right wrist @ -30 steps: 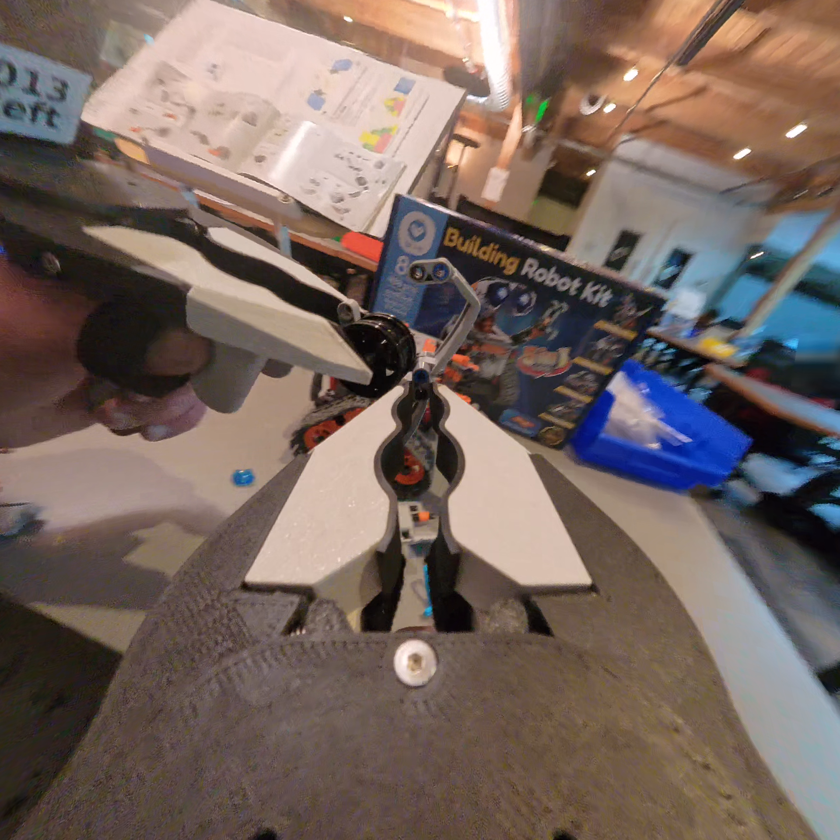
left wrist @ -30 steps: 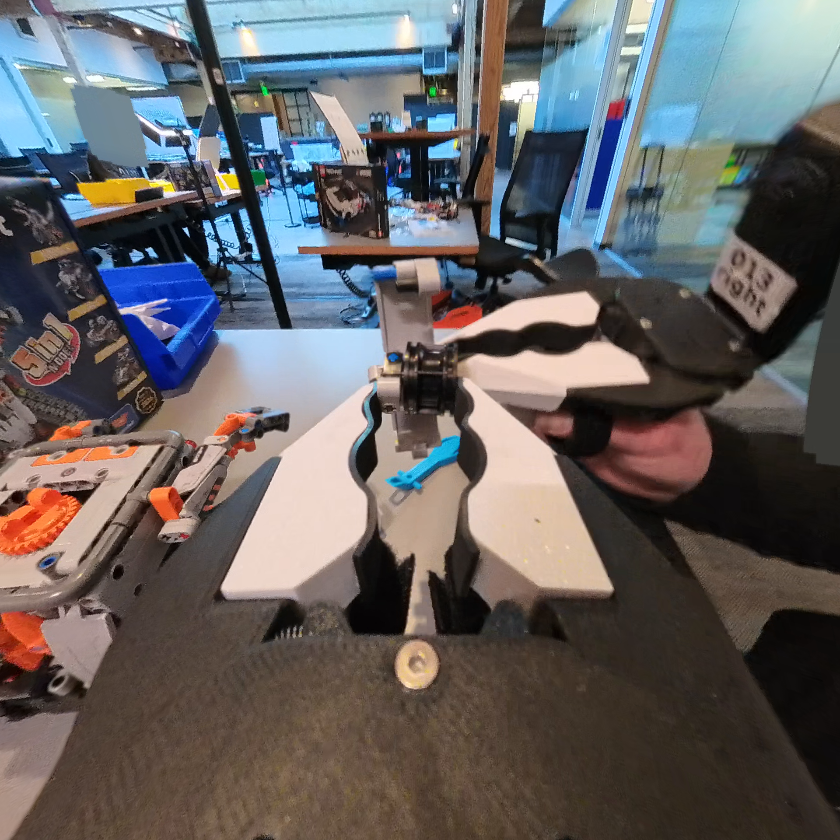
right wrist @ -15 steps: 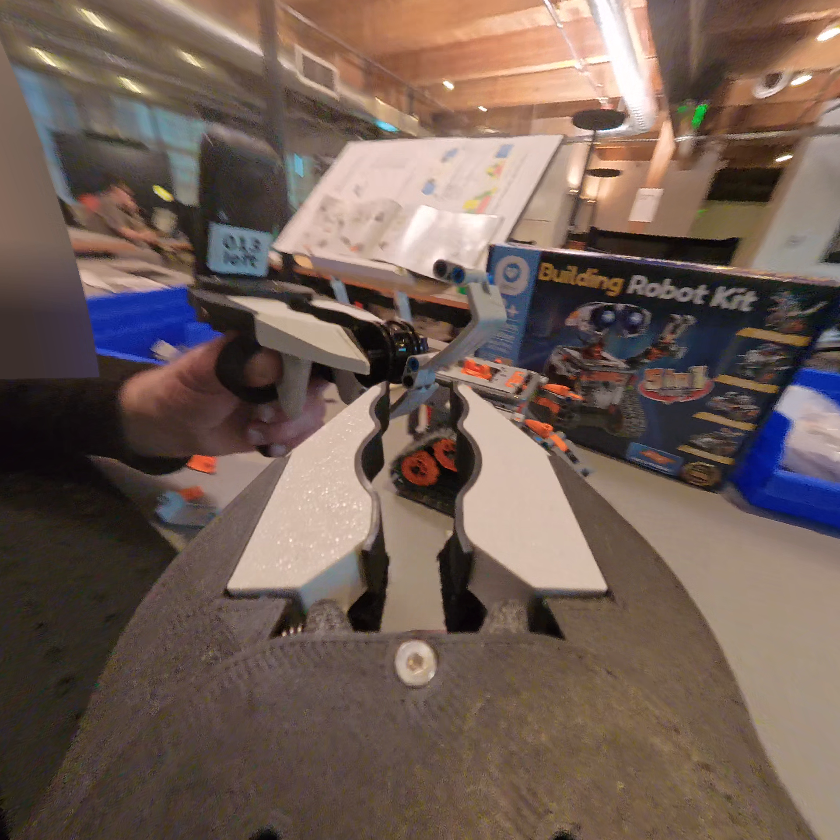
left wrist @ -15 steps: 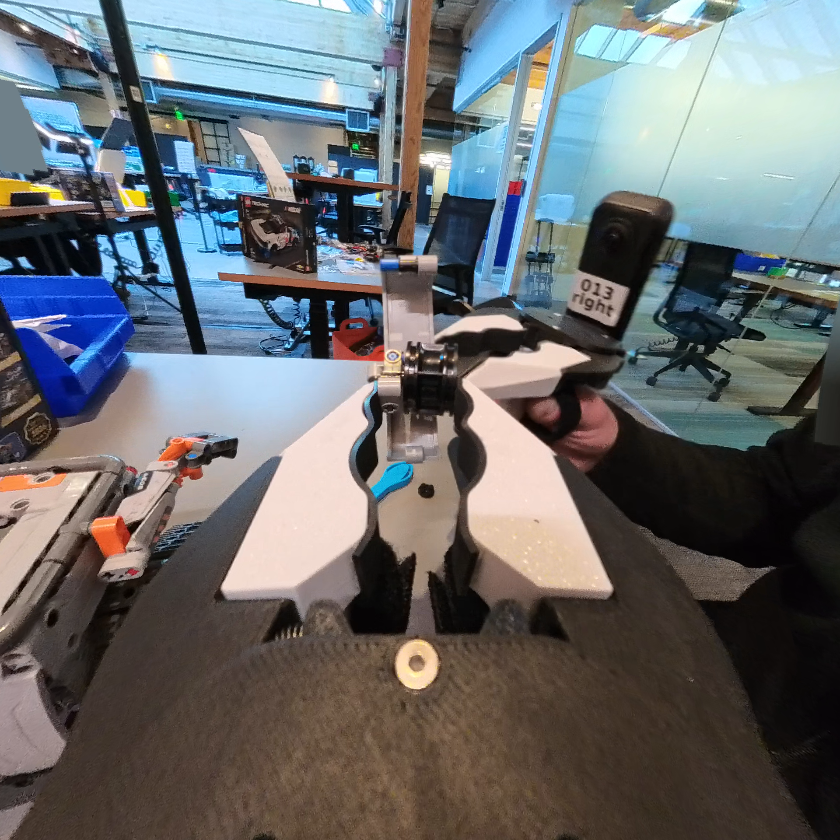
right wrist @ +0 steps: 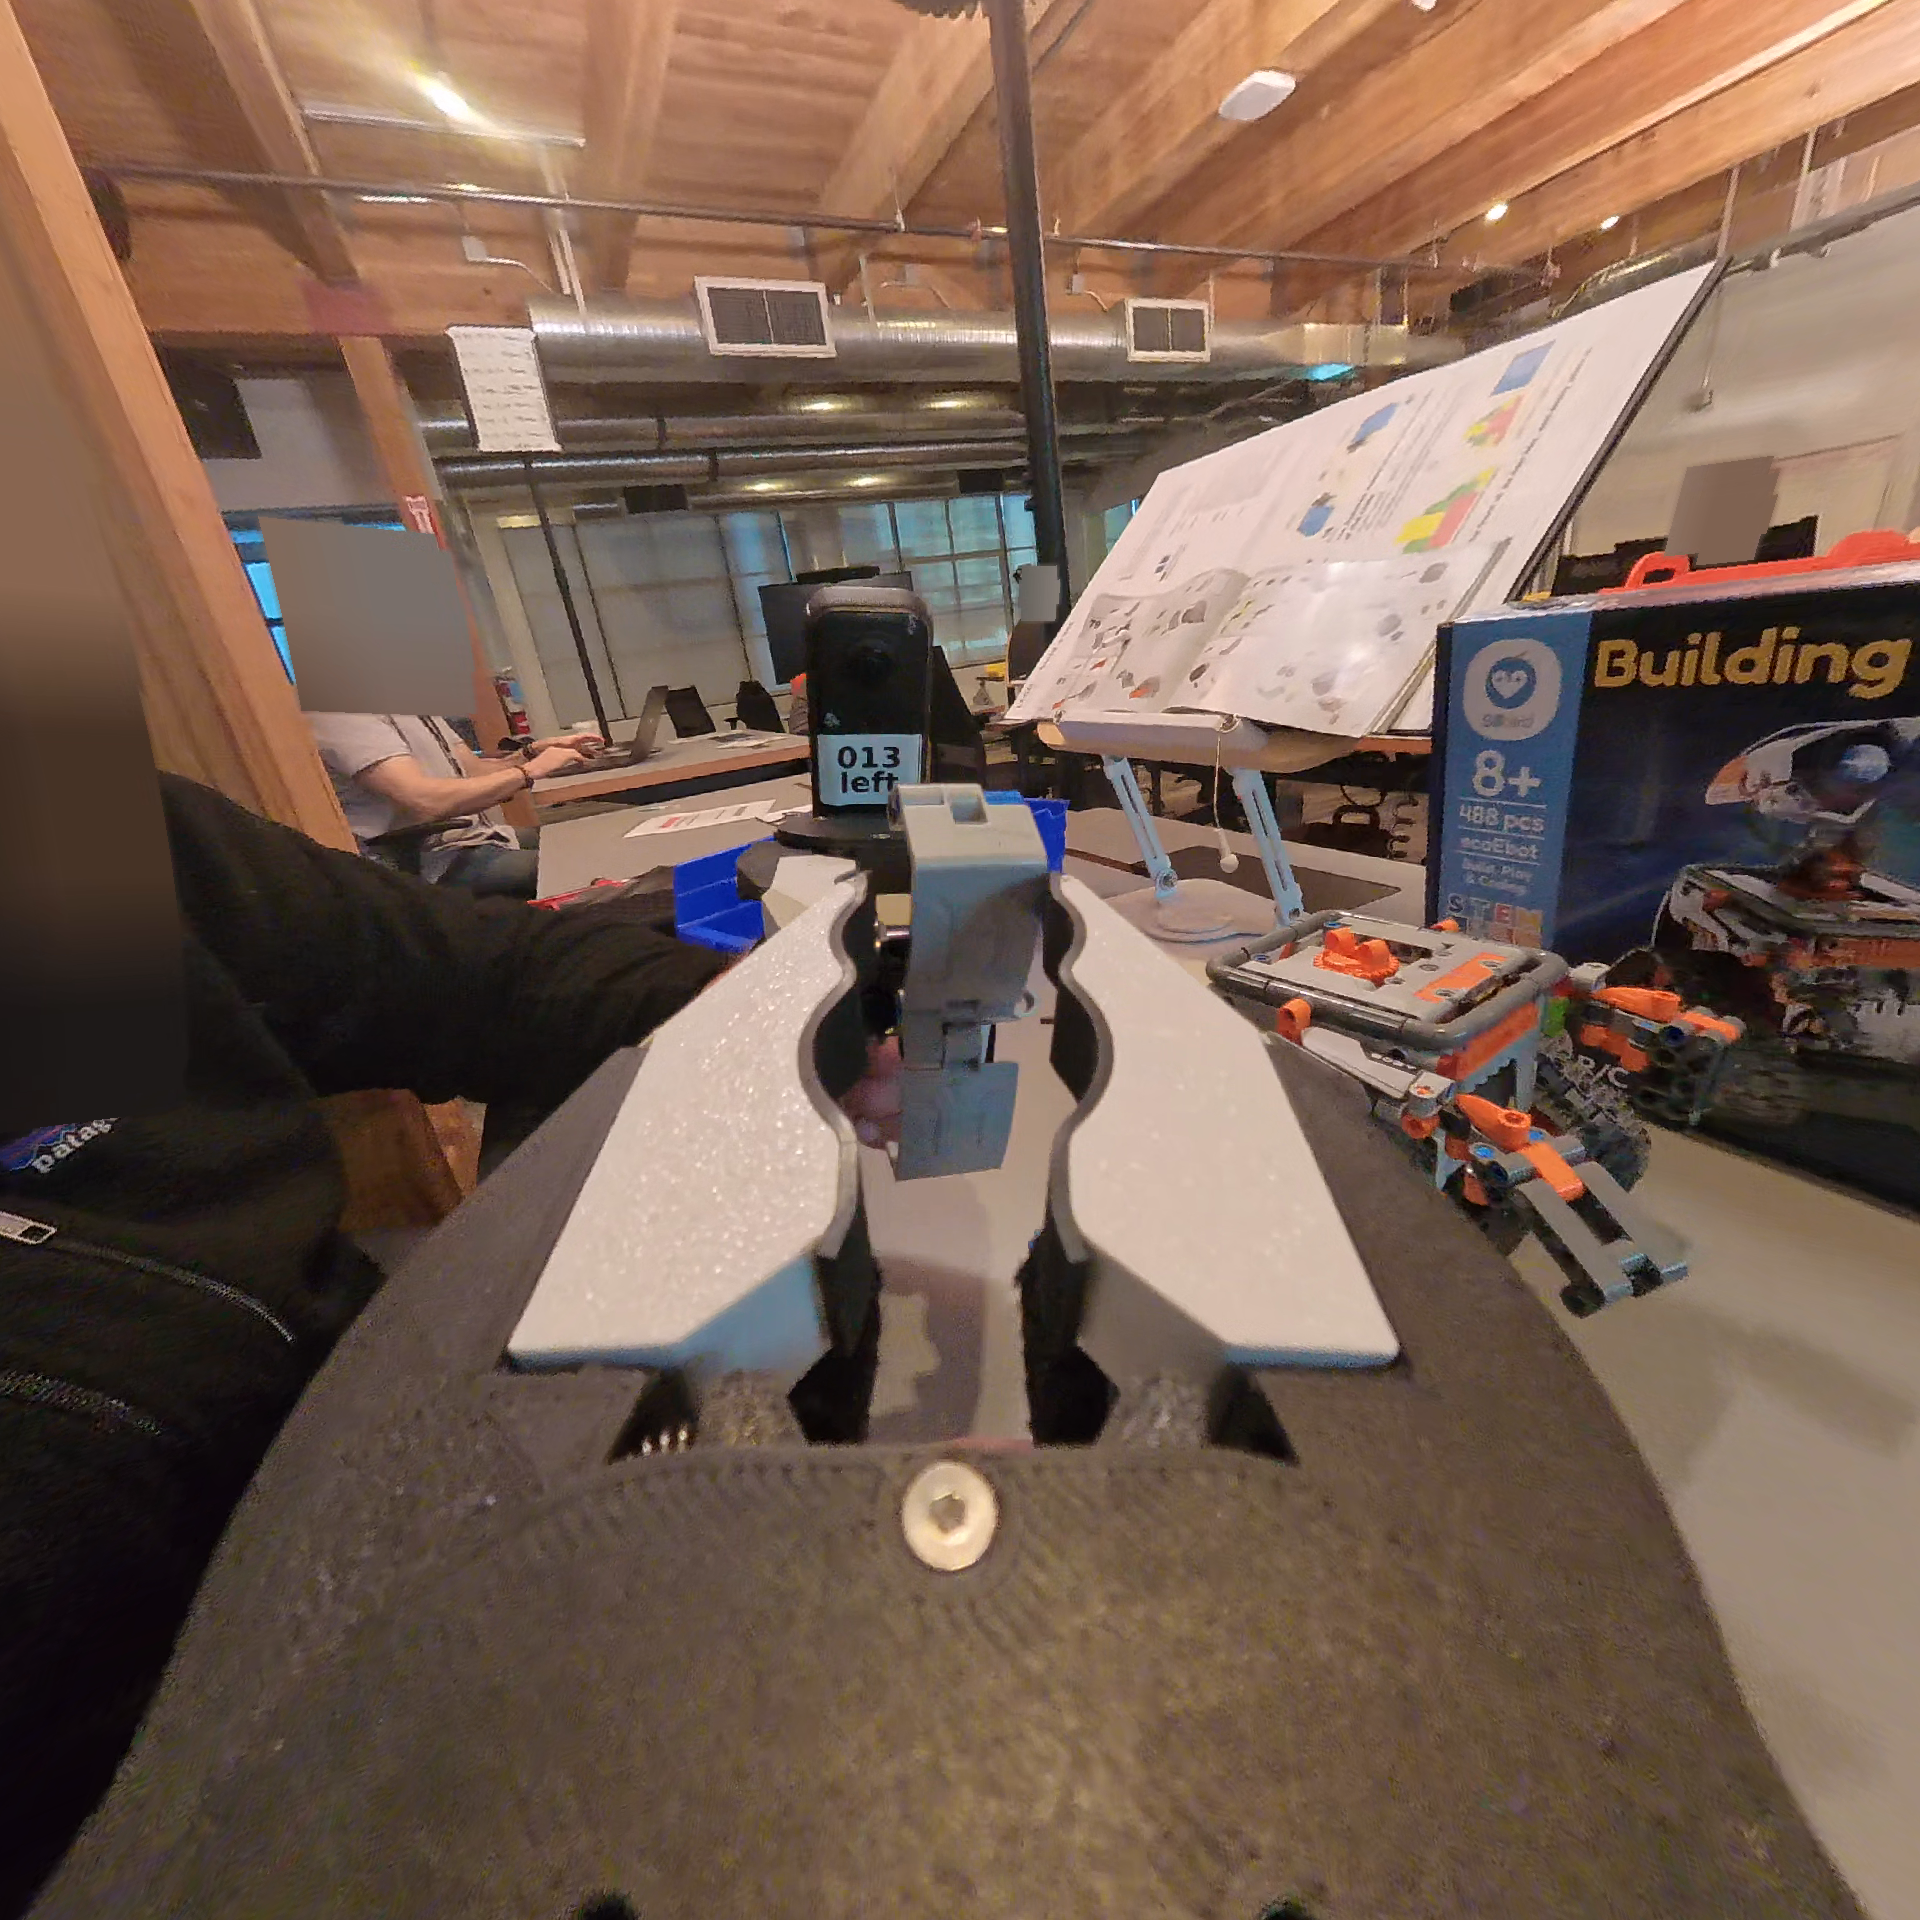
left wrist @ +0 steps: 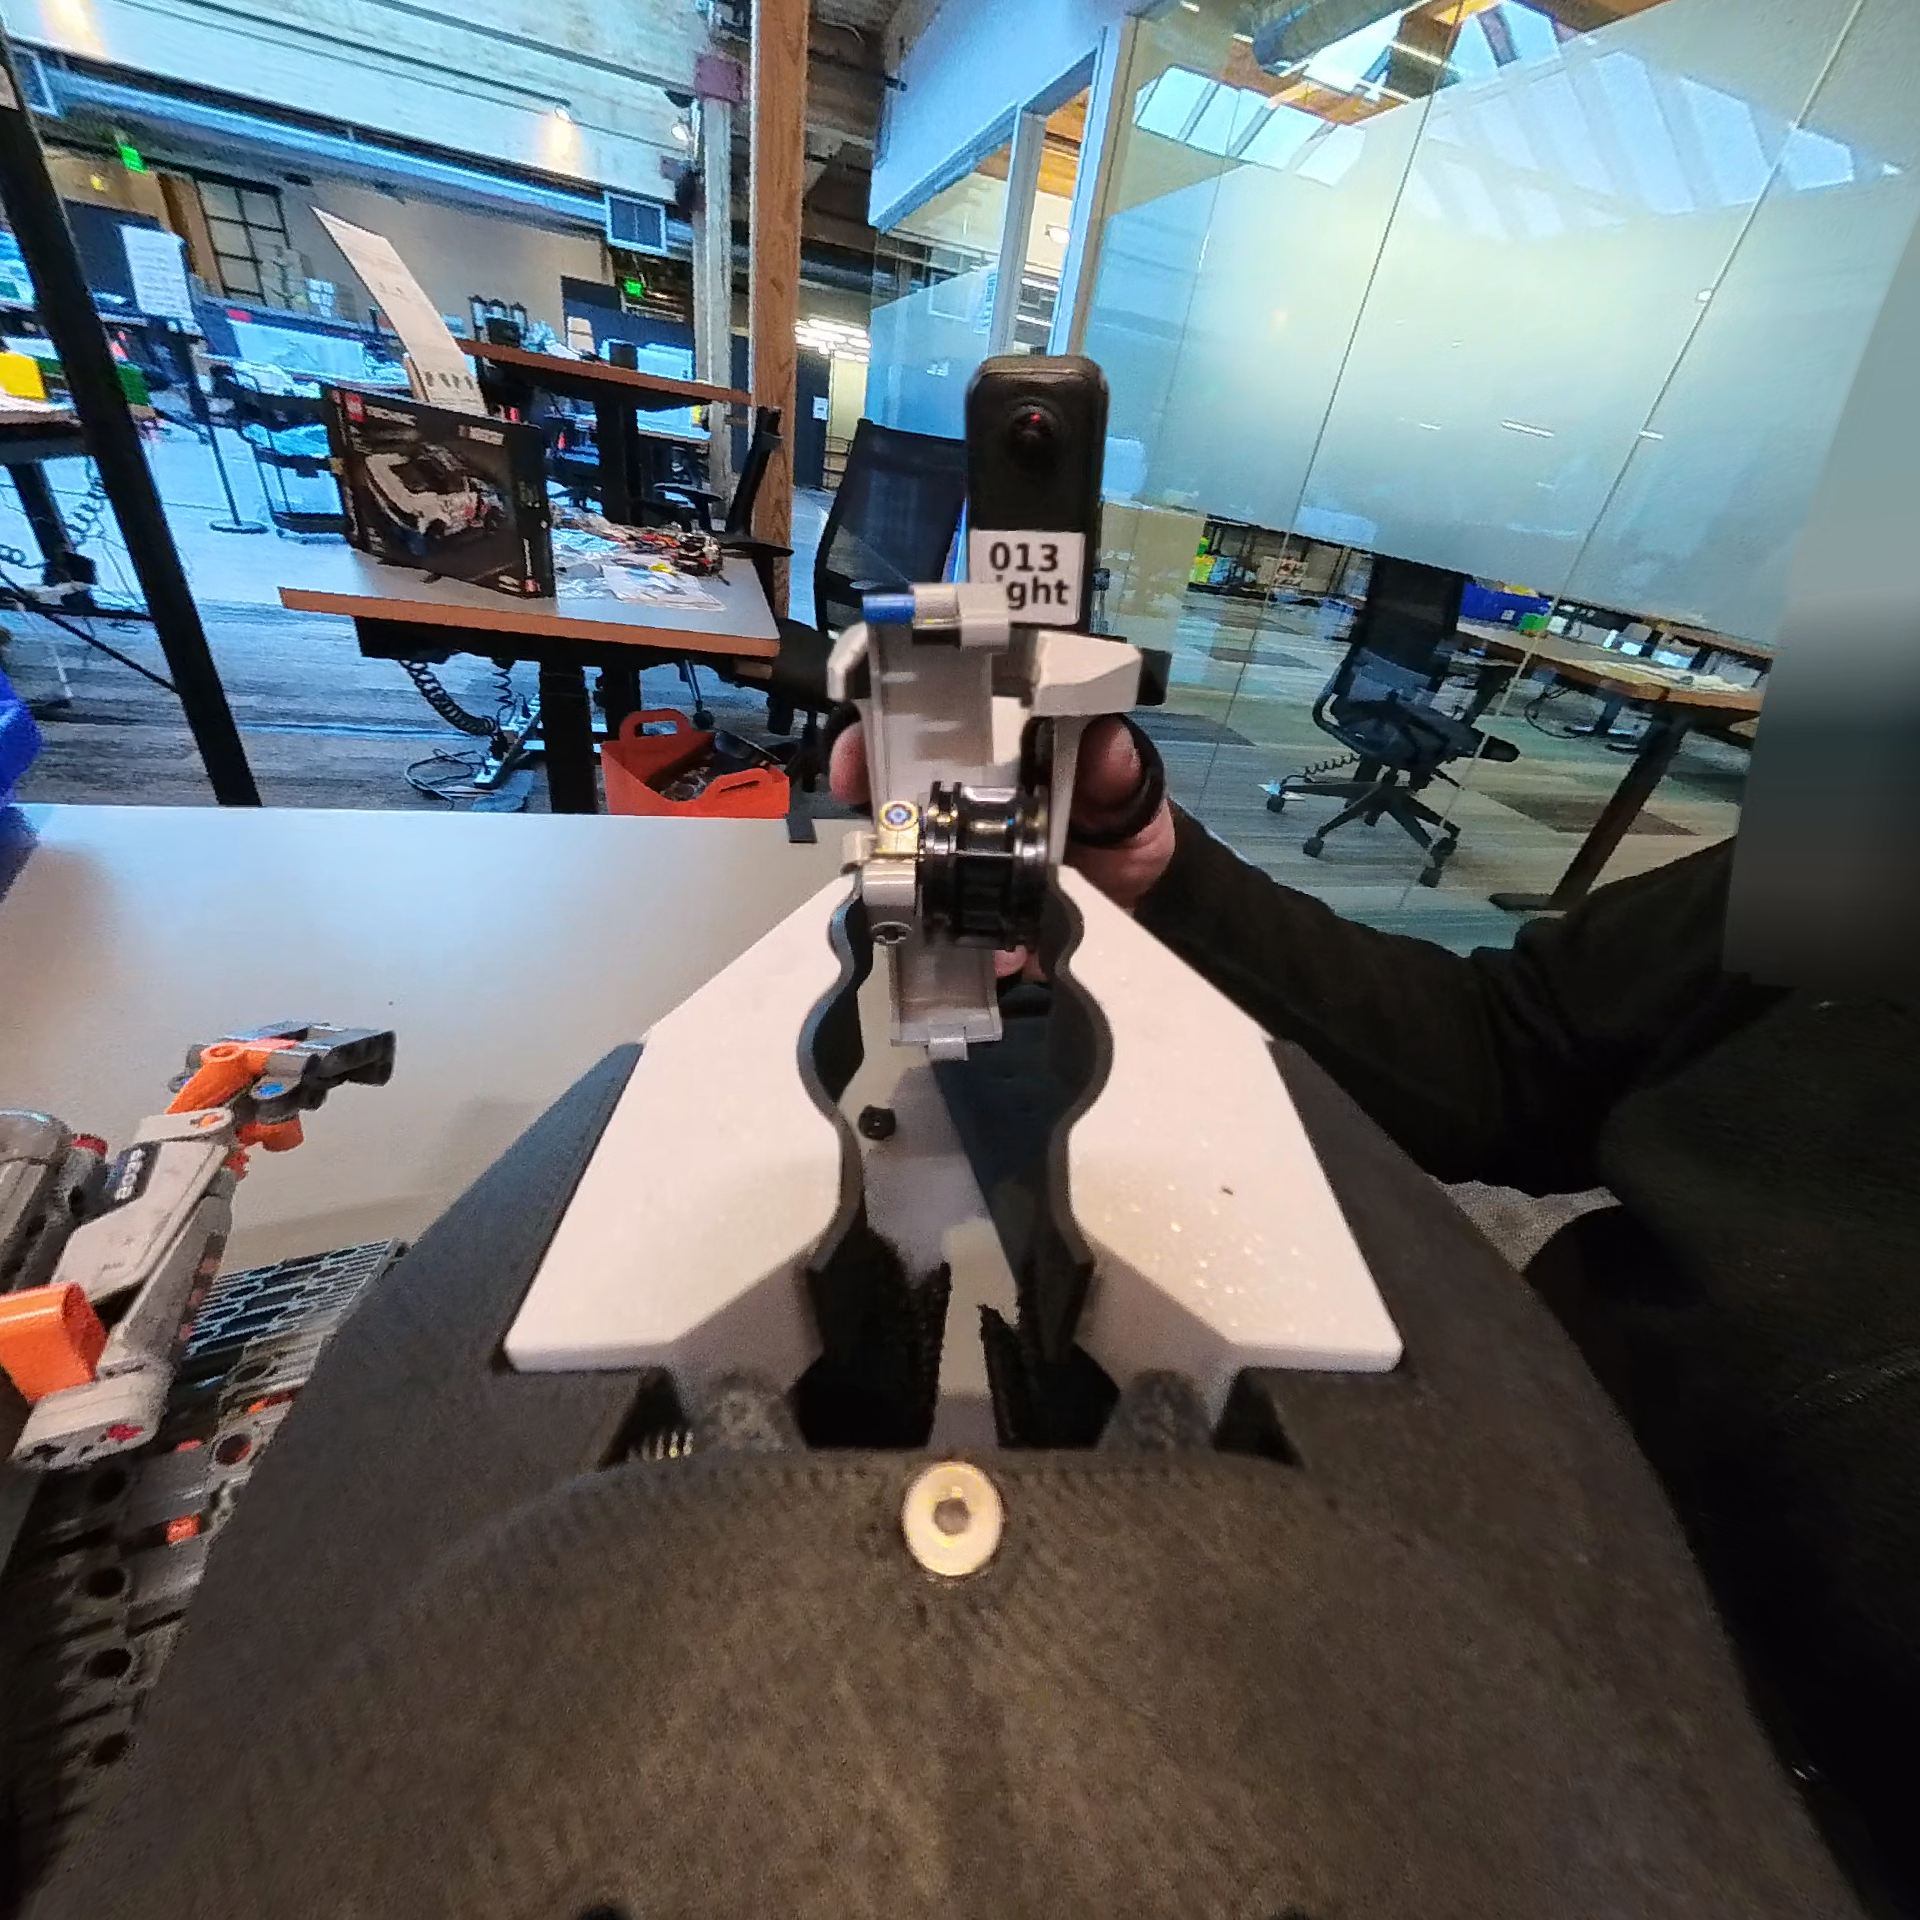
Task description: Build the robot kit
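Observation:
My left gripper (left wrist: 956, 909) is shut on a black wheel (left wrist: 982, 862) fixed to a grey brick-built part (left wrist: 935, 727) and holds it upright above the table (left wrist: 416, 935). My right gripper (right wrist: 958, 899) faces the left one head-on. Its jaws stand a little apart on either side of the grey part (right wrist: 971, 914), which nearly fills the gap between them. In the left wrist view the right gripper (left wrist: 966, 665) sits around the top of the part, with its camera (left wrist: 1039, 457) above. The left gripper's camera (right wrist: 868, 675) shows behind the part.
A grey and orange brick-built robot (right wrist: 1455, 1018) stands on the table at the right, also in the left wrist view (left wrist: 156, 1226). Behind it are a kit box (right wrist: 1683, 831), an open booklet on a stand (right wrist: 1299, 582) and a blue bin (right wrist: 717, 904). A small black piece (left wrist: 881, 1120) lies on the table. Left and right tips are no more than a few centimetres apart.
The right gripper opened, left the wheel and swung from the side to face the left gripper, its jaws now around the grey part. The left gripper kept its hold and turned right.

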